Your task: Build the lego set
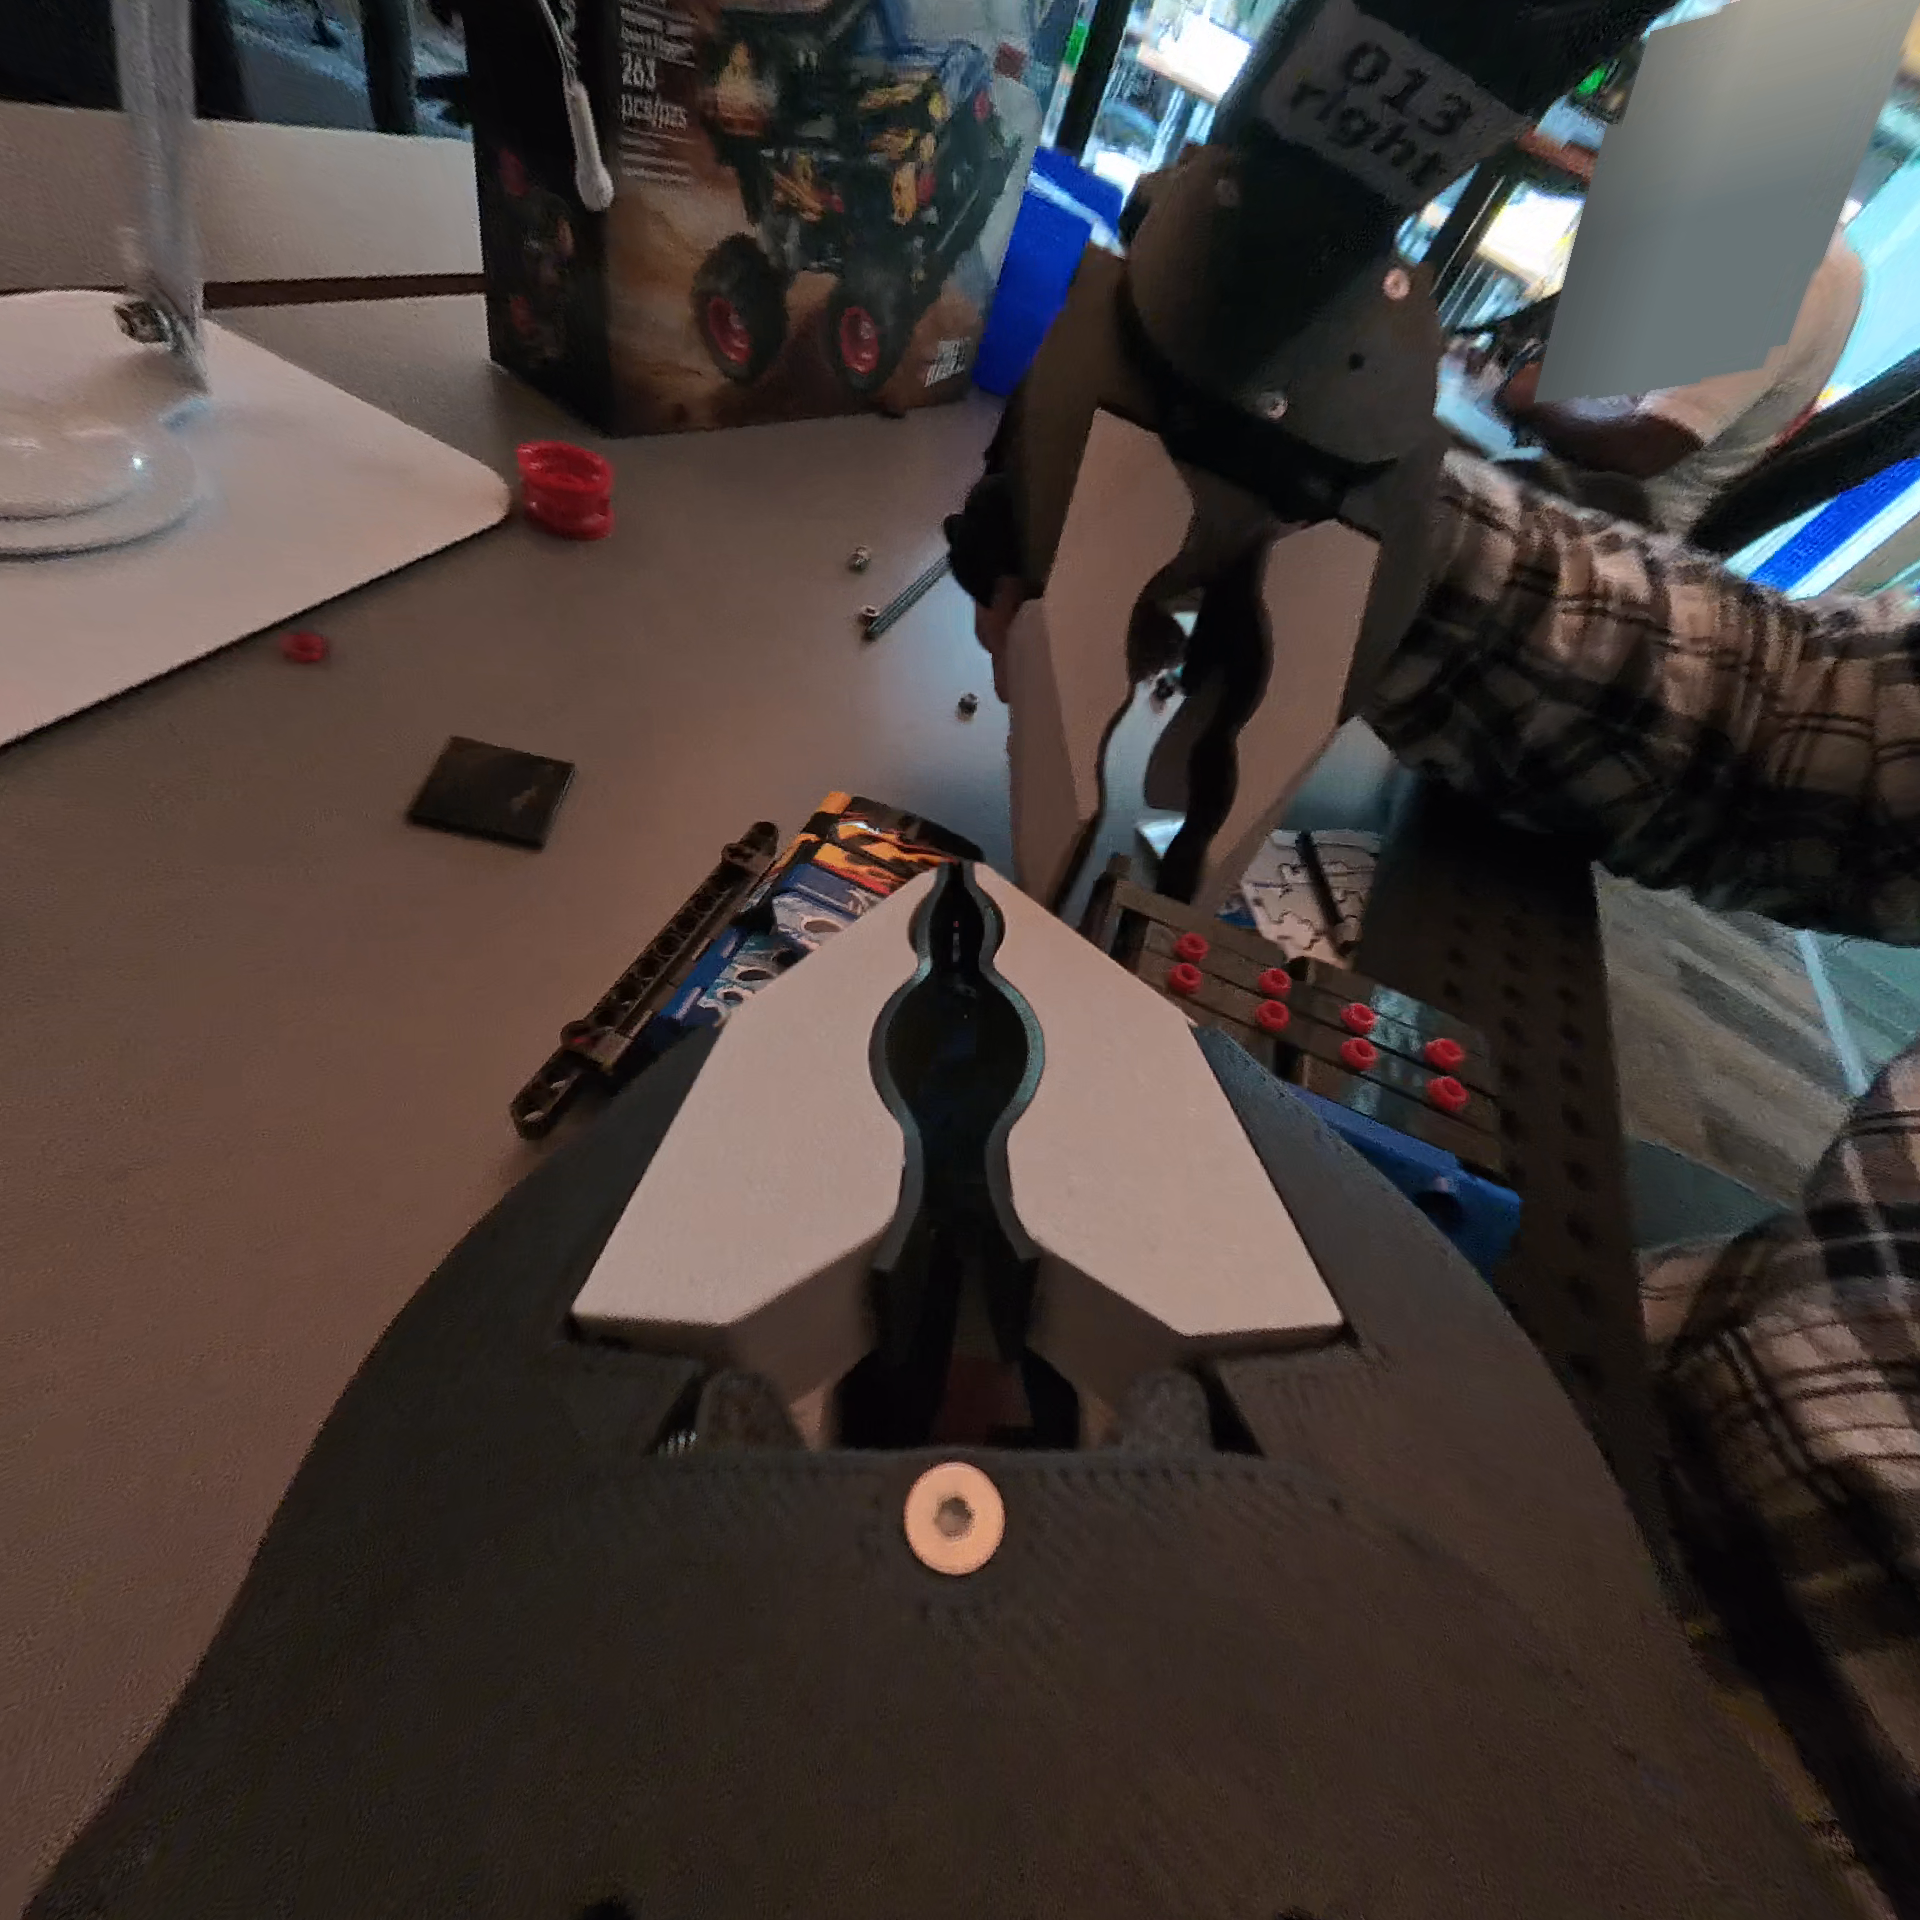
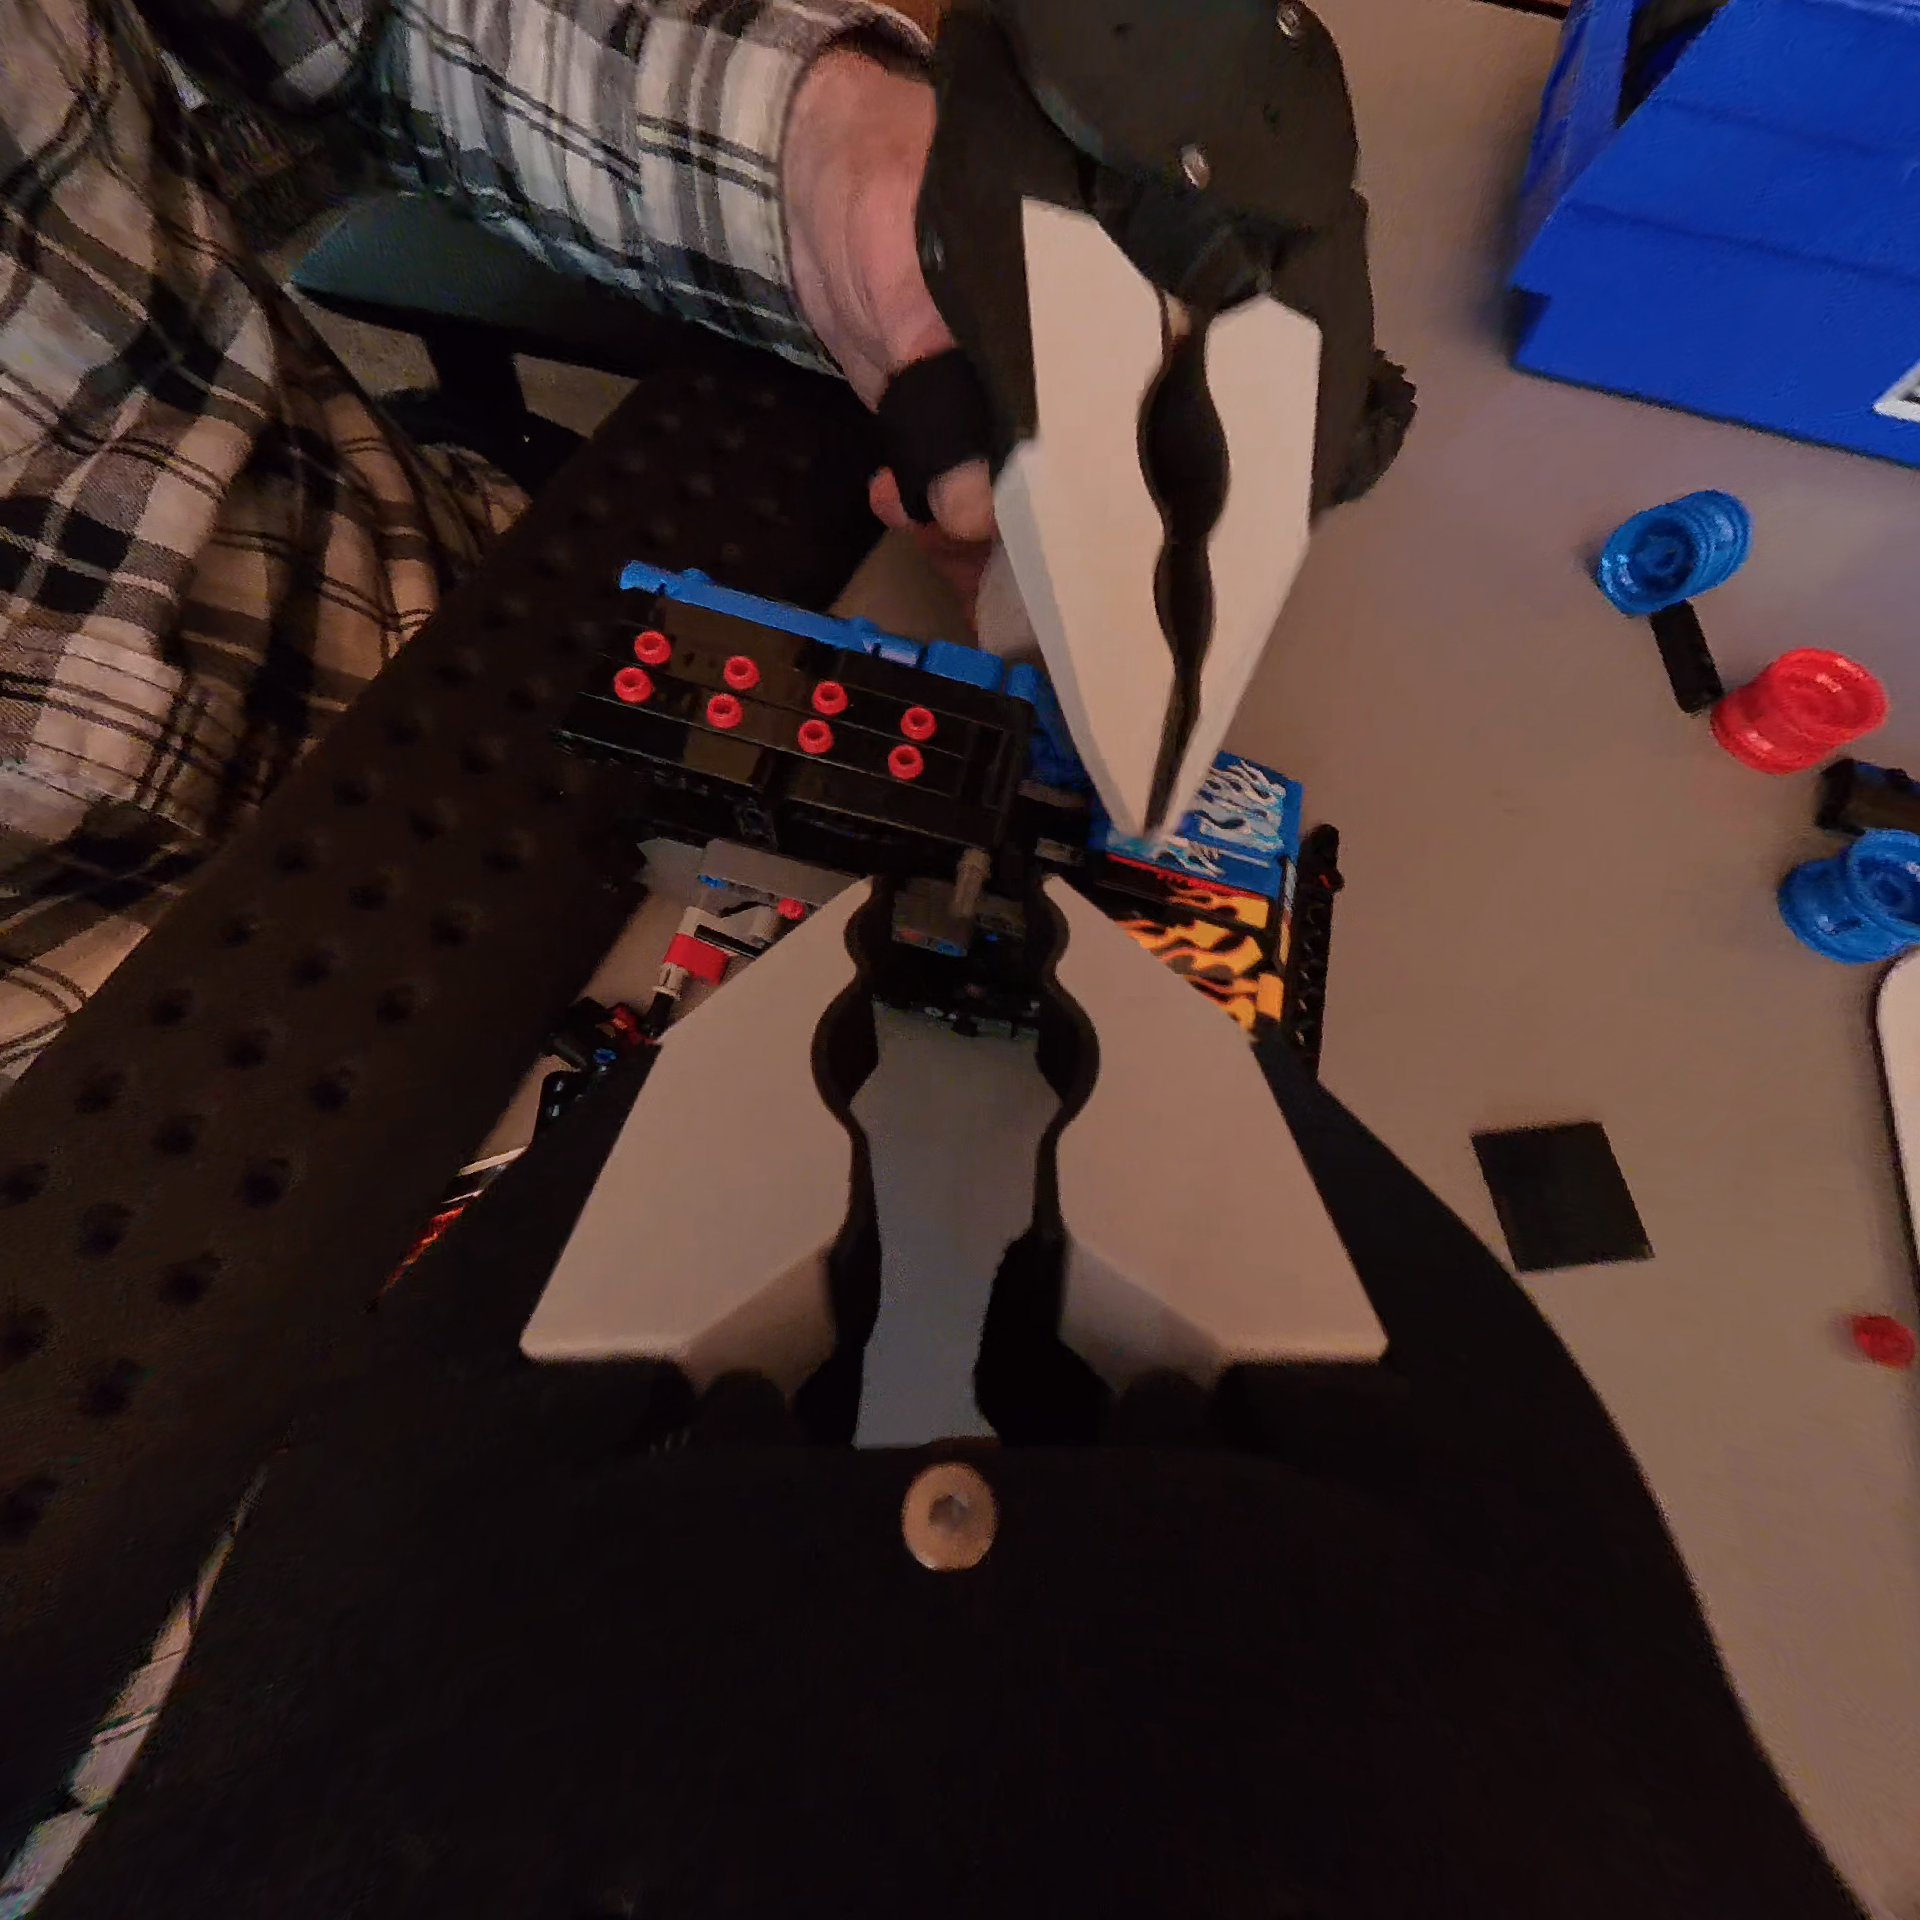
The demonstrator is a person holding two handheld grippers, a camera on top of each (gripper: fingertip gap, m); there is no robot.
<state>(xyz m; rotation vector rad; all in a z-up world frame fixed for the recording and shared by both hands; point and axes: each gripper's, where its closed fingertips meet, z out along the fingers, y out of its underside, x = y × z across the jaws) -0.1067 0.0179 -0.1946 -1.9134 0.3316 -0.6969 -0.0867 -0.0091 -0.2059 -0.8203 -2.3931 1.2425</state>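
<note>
A matte grey tabletop (image 1: 312, 1018) carries the work, with blurred shelving and bright windows far behind it. At the far edge stands the dark printed cardboard set box (image 1: 748, 208), and to its left a white rounded base plate (image 1: 343, 499) under a clear stand. On the table lie a stack of red plastic wheel hubs (image 1: 566, 488), a small red round piece (image 1: 304, 646), a flat black square tile (image 1: 490, 792) and a few small metal bits.

The partly built black-and-blue lego model (image 2: 800, 727), its black top dotted with red studs and a flame-printed blue and orange panel at one end, sits at the near table edge beside a black perforated strip (image 2: 312, 935). A long black holed beam (image 1: 644, 997) lies against the model's left side.

The left gripper (image 1: 961, 883) has its fingers pressed nearly together, tips down on the model's flame panel; whether anything is pinched there cannot be told. The right gripper (image 2: 961, 904) stands parted by a clear gap, empty, just above the model's grey and black mechanism.

Only the right wrist view shows the loose blue wheel hubs (image 2: 1673, 551), a red one, and the blue plastic bin (image 2: 1714, 208). Only the left wrist view shows the set box and the stand. A plaid sleeve (image 2: 582, 145) shows in both.
</note>
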